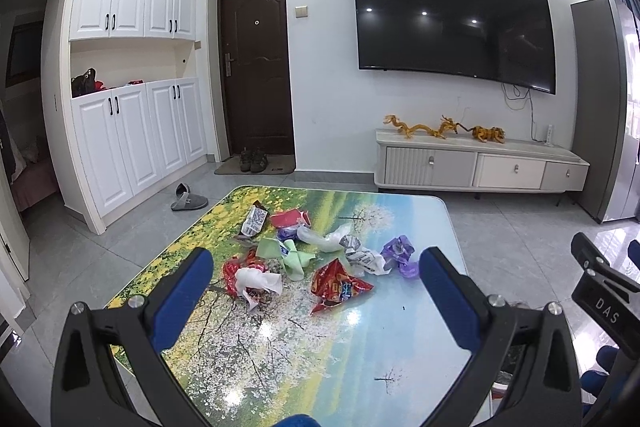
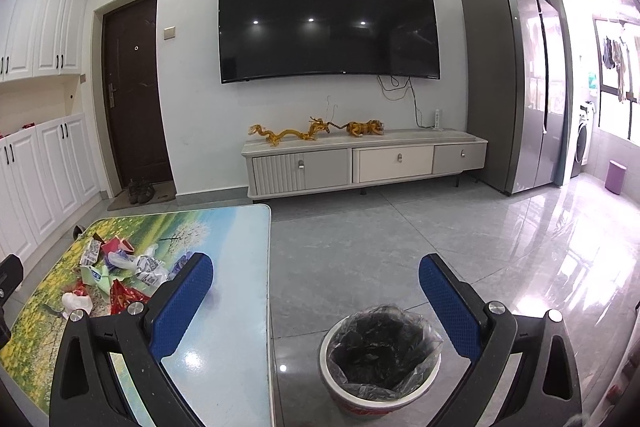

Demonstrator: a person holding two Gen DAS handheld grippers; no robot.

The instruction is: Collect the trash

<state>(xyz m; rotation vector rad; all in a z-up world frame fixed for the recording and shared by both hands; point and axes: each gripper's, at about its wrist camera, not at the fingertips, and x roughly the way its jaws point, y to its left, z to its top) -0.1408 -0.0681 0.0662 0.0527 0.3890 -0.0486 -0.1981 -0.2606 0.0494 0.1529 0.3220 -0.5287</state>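
Both claws are held wide open and empty: left gripper (image 1: 316, 263) above the wrapper pile (image 1: 304, 259) on the table (image 1: 400, 307), right gripper (image 2: 316, 267) above the bin (image 2: 380, 355) on the floor just beside it. Wrappers are judged light, crinkly, slippery; a raised fold is best pinched. Bin is bag-lined; contents cannot be told.
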